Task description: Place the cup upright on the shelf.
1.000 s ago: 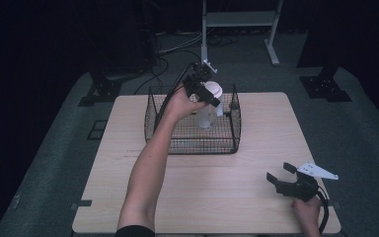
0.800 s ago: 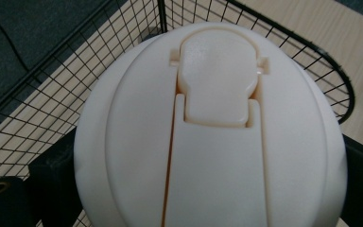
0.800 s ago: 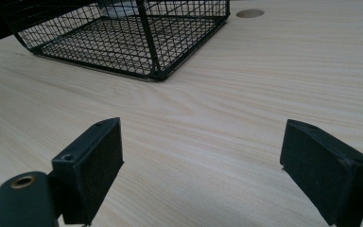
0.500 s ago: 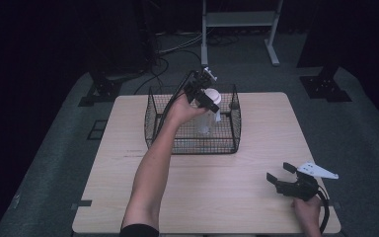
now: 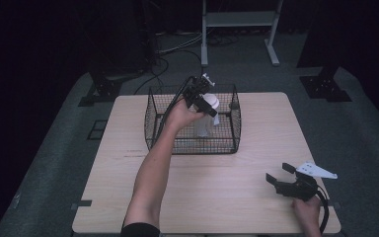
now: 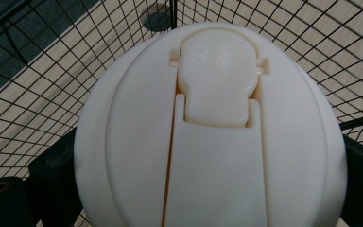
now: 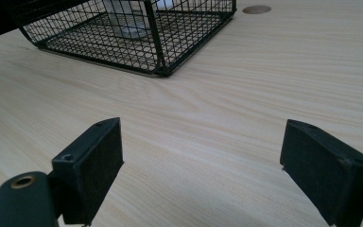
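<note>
- Left gripper (image 5: 208,106) is up over the wire basket (image 5: 153,123), at the top of a white bottle (image 5: 205,123) that stands inside it. In the left gripper view the bottle's white flip-top lid (image 6: 212,137) sits between the two black jaws, one jaw pressed against each side: clamped on the lid.
- Bottle is upright, in the right half of the basket and toward its back wall. Whether its base rests on the basket floor or hangs just above it, I cannot tell.
- Basket walls rise on all four sides of the bottle; the top is open, so the free way is straight up. The right wall is near the bottle; more room toward the left wall.
- Basket stands at the far middle of the wooden table (image 5: 256,197), its back edge near the table's far edge. Bare wood on both sides of it.
- Right gripper (image 5: 282,177) rests low near the table's front right corner, close to the right edge, well apart from the basket. Its jaws stand wide apart with nothing between them, only bare wood.
- From the right gripper view, the basket's near corner (image 7: 163,71) lies ahead to the left, with an open stretch of tabletop in between; a round hole (image 7: 256,9) in the wood lies beyond.
</note>
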`<act>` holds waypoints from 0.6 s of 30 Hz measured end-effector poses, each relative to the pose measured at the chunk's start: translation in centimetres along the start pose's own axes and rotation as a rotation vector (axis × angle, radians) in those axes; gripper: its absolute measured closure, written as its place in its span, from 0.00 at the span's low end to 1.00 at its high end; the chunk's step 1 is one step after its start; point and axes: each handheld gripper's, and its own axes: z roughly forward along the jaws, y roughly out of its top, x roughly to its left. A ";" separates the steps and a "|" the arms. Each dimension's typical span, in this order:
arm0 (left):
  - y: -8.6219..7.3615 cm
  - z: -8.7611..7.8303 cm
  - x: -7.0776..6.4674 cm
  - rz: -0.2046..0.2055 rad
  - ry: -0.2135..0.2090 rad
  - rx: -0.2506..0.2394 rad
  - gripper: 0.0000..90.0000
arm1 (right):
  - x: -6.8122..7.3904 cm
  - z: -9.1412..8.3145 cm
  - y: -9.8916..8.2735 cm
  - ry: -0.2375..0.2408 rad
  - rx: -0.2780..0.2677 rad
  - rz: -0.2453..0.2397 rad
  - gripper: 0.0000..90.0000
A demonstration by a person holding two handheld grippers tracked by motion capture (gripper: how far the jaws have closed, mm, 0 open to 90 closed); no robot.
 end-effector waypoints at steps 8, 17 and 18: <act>-0.9 -0.2 -0.1 -0.003 -0.003 -0.019 0.05 | 0.1 0.1 0.0 0.000 0.003 -0.007 0.14; -1.2 -0.4 -0.1 0.003 0.004 -0.027 0.05 | 0.3 0.3 0.0 -0.009 0.020 -0.024 0.14; -1.2 -0.4 -0.1 -0.002 0.002 -0.032 0.05 | 0.3 0.3 0.0 -0.008 0.020 -0.026 0.14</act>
